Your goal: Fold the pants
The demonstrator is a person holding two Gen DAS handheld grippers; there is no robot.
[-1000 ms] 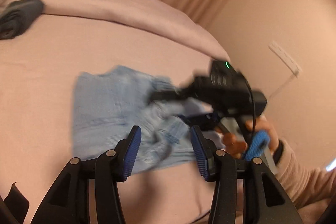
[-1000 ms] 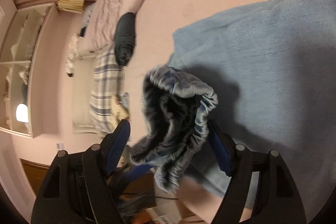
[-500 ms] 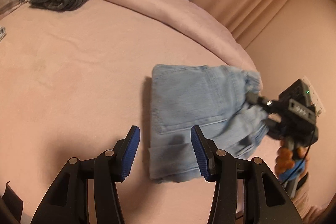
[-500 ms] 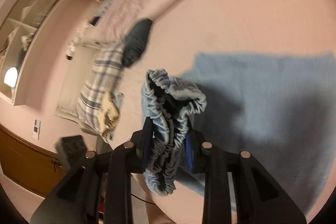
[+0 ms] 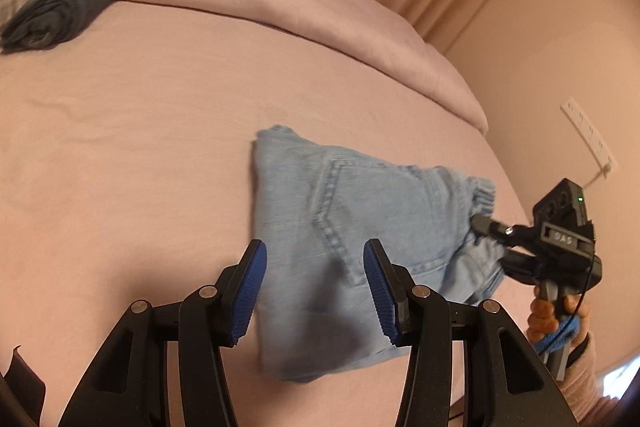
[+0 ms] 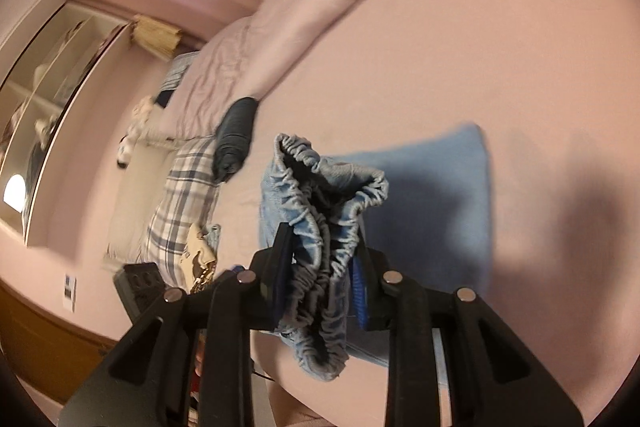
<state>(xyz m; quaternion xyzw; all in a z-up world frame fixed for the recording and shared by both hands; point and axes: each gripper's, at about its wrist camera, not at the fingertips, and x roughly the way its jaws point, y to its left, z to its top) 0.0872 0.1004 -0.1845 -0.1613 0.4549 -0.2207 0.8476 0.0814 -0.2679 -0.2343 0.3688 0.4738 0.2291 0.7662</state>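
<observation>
Light blue denim pants (image 5: 352,227) lie folded on the pink bed. My left gripper (image 5: 314,293) is open and empty, hovering above their near edge. My right gripper (image 6: 320,287) is shut on the gathered elastic waistband (image 6: 324,195) of the pants and holds it lifted off the bed. In the left wrist view the right gripper (image 5: 486,225) shows at the right, clamped on the waistband end (image 5: 480,195). The rest of the pants (image 6: 436,195) lies flat behind the waistband in the right wrist view.
A rolled dark garment (image 5: 60,11) lies at the far left of the bed, also in the right wrist view (image 6: 234,139). A pink duvet (image 5: 280,7) is bunched along the back. A plaid pillow (image 6: 184,207) lies beside the bed. A wall (image 5: 560,67) stands right.
My right gripper has shut on the waistband and drawn it to the right, away from the fold. My left gripper has pulled back, staying open.
</observation>
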